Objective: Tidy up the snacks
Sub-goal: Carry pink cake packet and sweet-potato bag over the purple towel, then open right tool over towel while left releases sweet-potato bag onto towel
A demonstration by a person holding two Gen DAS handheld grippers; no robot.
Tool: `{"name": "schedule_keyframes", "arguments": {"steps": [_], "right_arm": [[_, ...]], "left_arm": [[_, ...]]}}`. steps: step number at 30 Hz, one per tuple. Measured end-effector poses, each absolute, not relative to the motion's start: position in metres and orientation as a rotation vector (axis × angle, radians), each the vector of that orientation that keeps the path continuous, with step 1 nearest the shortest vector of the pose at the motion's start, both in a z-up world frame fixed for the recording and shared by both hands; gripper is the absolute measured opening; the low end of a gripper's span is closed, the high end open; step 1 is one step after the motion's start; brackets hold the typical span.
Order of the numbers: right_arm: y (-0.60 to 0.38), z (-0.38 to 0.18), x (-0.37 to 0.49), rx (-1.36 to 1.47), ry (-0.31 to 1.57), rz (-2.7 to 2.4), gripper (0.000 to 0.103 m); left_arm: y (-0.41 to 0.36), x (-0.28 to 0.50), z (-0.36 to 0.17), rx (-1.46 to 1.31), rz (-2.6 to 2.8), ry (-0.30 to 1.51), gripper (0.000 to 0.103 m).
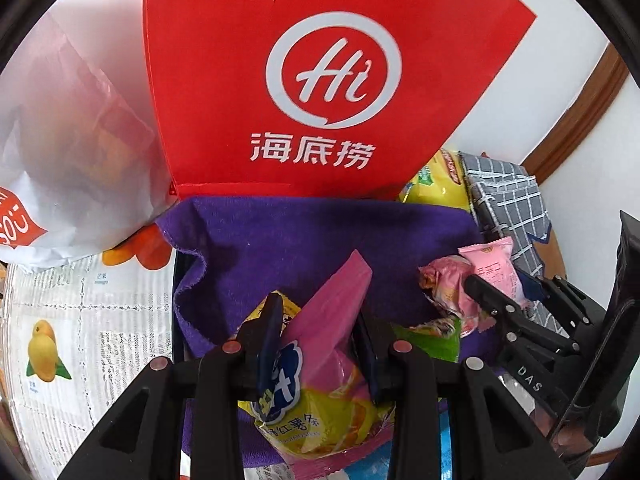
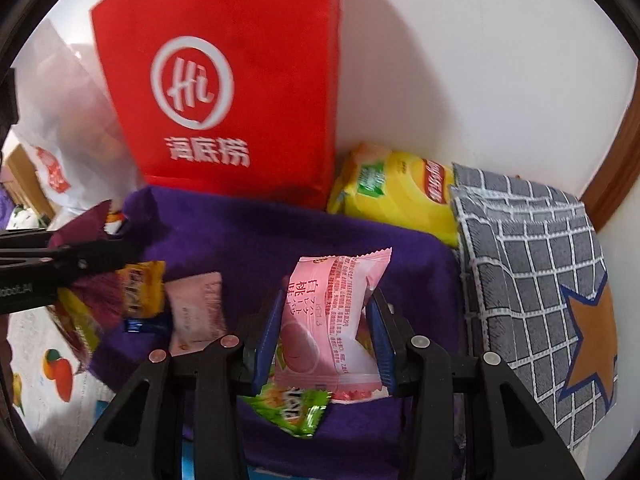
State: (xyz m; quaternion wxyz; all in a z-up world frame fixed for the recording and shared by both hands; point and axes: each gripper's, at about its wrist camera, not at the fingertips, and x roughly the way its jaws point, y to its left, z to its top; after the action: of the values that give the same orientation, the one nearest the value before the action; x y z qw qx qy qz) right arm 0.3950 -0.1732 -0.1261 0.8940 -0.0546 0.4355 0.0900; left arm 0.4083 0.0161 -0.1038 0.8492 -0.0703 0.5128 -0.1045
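**Both tools loaded over the purple cloth, drop risk ahead**

Biggest thing ahead of both tools: red paper bag (image 1: 280, 80) standing upright, with a white plastic bag (image 1: 68, 160) to its left. Below and just ahead, the purple cloth (image 1: 320, 240) lies spread with loose snacks on it. Grey checked fabric (image 2: 528, 280) sits right of my right tool, yellow packet (image 2: 396, 196) beyond it.

My left tool (image 1: 316, 340) is pinching a pink-and-yellow snack bag (image 1: 328, 360); my right tool (image 2: 326, 340) is pinching a pink wrapped snack (image 2: 332, 320). Green wrapper (image 2: 296, 404) lies right under the right tool.

Risks, my guess: slick wrappers, so either could slip out if tilted further. The tools are close together, so they may bump. A late release could also land on the loose snacks and scatter them.
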Motion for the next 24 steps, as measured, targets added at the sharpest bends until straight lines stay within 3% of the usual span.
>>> {"name": "schedule_keyframes", "arguments": {"steps": [17,24], "right_arm": [[-0.177,-0.130,0.396,-0.120,0.924,0.192,0.044],[-0.173,-0.120,0.389,-0.115,0.877,0.204,0.059]], "left_arm": [[0.026,0.419,-0.120,-0.222,-0.210,1.102,0.033],[0.027,0.419,-0.122,-0.243,-0.210,1.102,0.034]]}}
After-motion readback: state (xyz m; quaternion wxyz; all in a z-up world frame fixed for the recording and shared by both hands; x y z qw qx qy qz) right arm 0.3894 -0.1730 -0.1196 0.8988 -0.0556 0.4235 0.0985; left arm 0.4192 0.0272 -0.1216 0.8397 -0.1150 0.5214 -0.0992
